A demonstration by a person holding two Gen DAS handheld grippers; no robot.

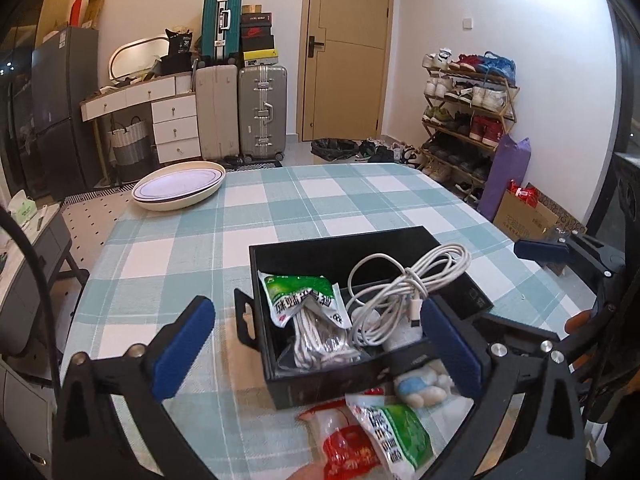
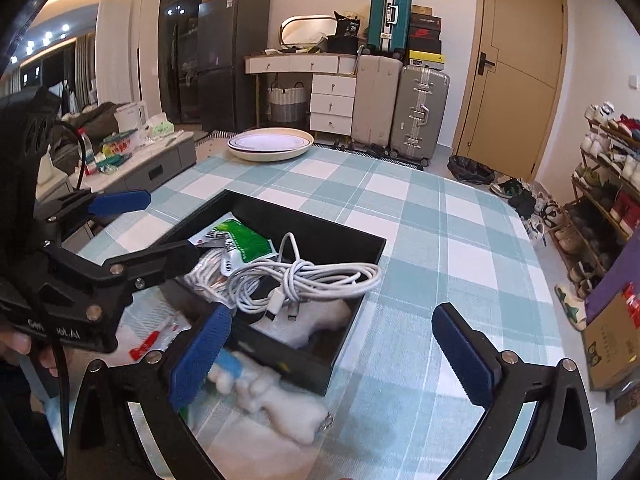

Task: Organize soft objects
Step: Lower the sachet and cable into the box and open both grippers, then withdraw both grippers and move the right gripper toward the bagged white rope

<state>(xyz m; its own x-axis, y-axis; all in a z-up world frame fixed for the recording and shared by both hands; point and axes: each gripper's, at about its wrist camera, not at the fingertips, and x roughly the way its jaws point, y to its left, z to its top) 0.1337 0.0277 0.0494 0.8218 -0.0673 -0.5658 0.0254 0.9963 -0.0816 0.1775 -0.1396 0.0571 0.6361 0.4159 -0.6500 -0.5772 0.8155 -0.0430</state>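
Observation:
A black box (image 1: 344, 248) (image 2: 320, 236) sits on the checked tablecloth. In it lie a green-and-white packet (image 1: 304, 300) (image 2: 240, 244), a coiled white cable (image 1: 404, 292) (image 2: 308, 276) and something white and fluffy (image 2: 320, 324). In front of the box lie a white plush toy with blue patch (image 1: 420, 386) (image 2: 272, 396), a green packet (image 1: 396, 436) and a red-and-white packet (image 1: 340, 440). My left gripper (image 1: 316, 352) is open, its fingers straddling the box's near side. My right gripper (image 2: 332, 356) is open at the box's near right corner, over the plush toy.
A stack of cream plates (image 1: 180, 186) (image 2: 272, 144) stands at the table's far left. Beyond the table are suitcases (image 1: 244, 112), a white desk, a door and a shoe rack (image 1: 468, 120). A cardboard box (image 2: 612, 340) stands on the floor at the right.

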